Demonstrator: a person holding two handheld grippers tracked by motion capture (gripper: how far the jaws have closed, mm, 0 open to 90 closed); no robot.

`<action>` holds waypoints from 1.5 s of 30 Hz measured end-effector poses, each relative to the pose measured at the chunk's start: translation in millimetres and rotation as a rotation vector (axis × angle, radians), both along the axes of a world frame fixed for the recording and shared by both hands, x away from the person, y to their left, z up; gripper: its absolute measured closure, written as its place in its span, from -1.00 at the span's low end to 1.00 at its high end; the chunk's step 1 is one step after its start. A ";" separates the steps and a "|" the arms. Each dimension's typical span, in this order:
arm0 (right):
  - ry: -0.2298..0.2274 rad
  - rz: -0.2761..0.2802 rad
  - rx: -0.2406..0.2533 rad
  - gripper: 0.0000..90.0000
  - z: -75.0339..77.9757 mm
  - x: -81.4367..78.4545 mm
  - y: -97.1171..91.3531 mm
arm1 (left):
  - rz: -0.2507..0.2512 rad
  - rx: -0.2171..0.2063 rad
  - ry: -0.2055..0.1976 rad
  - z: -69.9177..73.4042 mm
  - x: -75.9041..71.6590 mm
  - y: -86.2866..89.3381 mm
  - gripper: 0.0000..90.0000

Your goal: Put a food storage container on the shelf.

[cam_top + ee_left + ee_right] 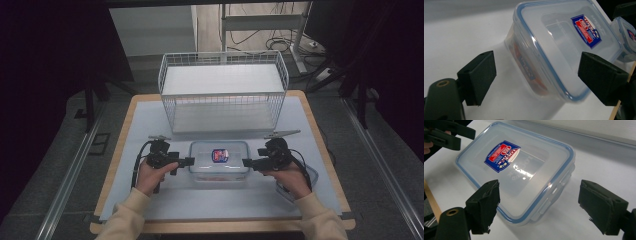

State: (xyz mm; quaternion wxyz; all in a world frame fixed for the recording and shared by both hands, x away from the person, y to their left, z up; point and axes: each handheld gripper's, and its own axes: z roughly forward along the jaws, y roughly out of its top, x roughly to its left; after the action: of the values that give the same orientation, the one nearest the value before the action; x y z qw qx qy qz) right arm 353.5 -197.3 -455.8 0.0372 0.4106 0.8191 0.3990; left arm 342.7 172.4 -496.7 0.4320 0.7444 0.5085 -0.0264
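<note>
As the clear plastic container (218,161) is sitting lidded on the white bench (150,130) at the lower centre of the high view, a person is holding a gripper at each of its short ends. The left gripper (186,162) is pointing in from the left of the frame and the right gripper (247,162) from the right, each close to the container's end. In the left gripper view, the left gripper (536,75) is standing wide open, its black jaws spread on either side of the container's (564,47) near end and gripping nothing. In the right gripper view, the right gripper (539,203) is likewise gaping wide and empty-handed, its jaws flanking the container's (524,170) corner. A blue-and-red label (502,157) is showing on the blue-rimmed lid. A white wire basket (223,92) is standing behind the container, toward the top centre of the high view.
</note>
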 end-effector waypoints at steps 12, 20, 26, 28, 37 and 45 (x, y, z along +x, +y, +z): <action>0.006 -0.004 -0.008 -0.61 -2.0 1.3 -1.1 | -0.030 -0.070 0.057 -11.3 13.8 -10.1 -0.56; 0.084 -0.041 0.012 -0.62 -7.8 11.5 3.7 | -0.082 -0.105 0.082 -13.9 14.5 -12.9 -0.48; 0.185 -0.076 0.007 -0.62 -16.1 27.3 13.0 | -0.086 -0.108 0.086 -14.3 13.9 -11.9 -0.47; 0.225 -0.081 0.015 -0.62 -20.5 31.5 15.3 | -0.092 -0.115 0.092 -15.4 14.2 -11.3 -0.48; 0.369 -0.075 0.106 -0.52 -31.0 38.8 16.6 | -0.097 -0.135 0.119 -17.6 12.6 -11.9 -0.49; 0.363 -0.083 0.119 -0.36 -26.4 34.5 12.4 | -0.100 -0.124 0.096 -13.0 7.8 -11.3 -0.40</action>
State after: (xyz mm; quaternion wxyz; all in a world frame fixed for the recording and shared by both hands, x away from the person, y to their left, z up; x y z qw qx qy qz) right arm 388.0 -184.9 -482.1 -0.1190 0.5108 0.7696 0.3642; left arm 350.5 161.1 -509.7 0.4506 0.7384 0.4884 -0.1151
